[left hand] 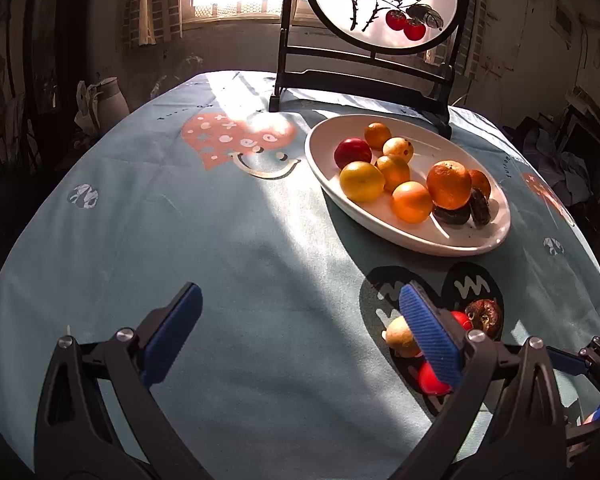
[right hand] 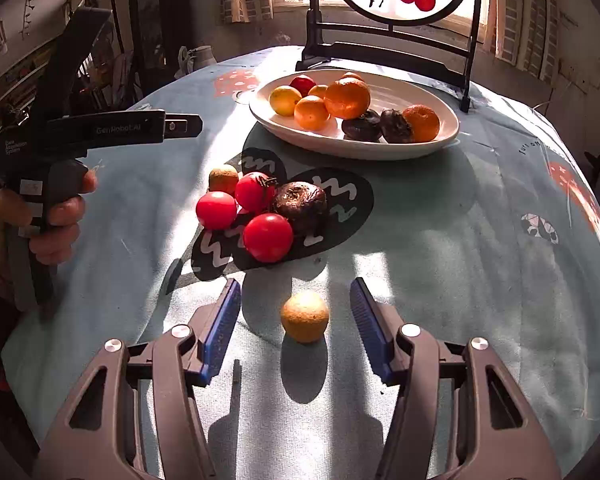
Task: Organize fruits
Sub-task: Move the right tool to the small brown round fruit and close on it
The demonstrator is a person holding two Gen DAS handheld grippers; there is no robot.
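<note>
While the person's hand (right hand: 40, 216) grips the handle of the left tongs (right hand: 180, 125) at the left edge of the right wrist view, those tongs (left hand: 300, 320) show in their own view spread wide and holding nothing, low over the blue worktop (left hand: 220, 240). Just right of that hand, in the middle of the frame, a small cluster lies on a dark print of the cloth: a pale yellow fruit (right hand: 223, 179), three red tomatoes (right hand: 268, 237) and a dark wrinkled fruit (right hand: 300, 204), touching one another. Below them, at lower centre, the right tongs (right hand: 296, 312) stand spread, with a small yellow-orange fruit (right hand: 304, 316) resting on the worktop between the blue pads (right hand: 220, 328), apart from both. Toward the upper right sits the white oval plate (right hand: 380, 148), carrying oranges, a yellow fruit, a red one and two dark fruits. Behind it rises a dark-framed round screen (right hand: 400, 36).
</note>
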